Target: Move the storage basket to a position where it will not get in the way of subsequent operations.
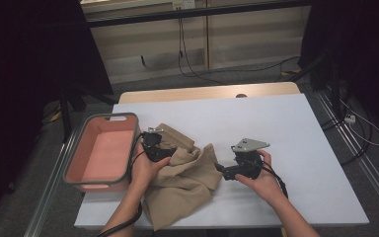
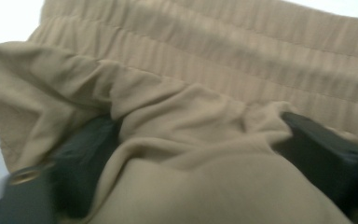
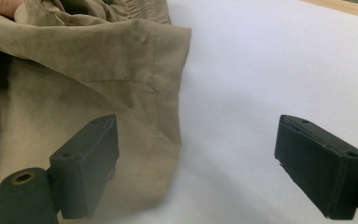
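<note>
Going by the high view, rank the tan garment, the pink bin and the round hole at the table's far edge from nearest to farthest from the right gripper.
From the right gripper:
1. Tan garment, just off its jaws, toward the table's left.
2. Round hole, at the far edge, almost straight beyond it.
3. Pink bin, at the table's left edge, beyond the garment.

Matt tan cloth garment [image 1: 185,173]; smooth white table [image 1: 286,128]

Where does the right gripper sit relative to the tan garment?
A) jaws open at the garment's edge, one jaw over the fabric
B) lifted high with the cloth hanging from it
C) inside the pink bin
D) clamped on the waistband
A: in the right gripper view the right gripper has jaws wide apart, one over the tan garment hem, the other over bare table.
</note>
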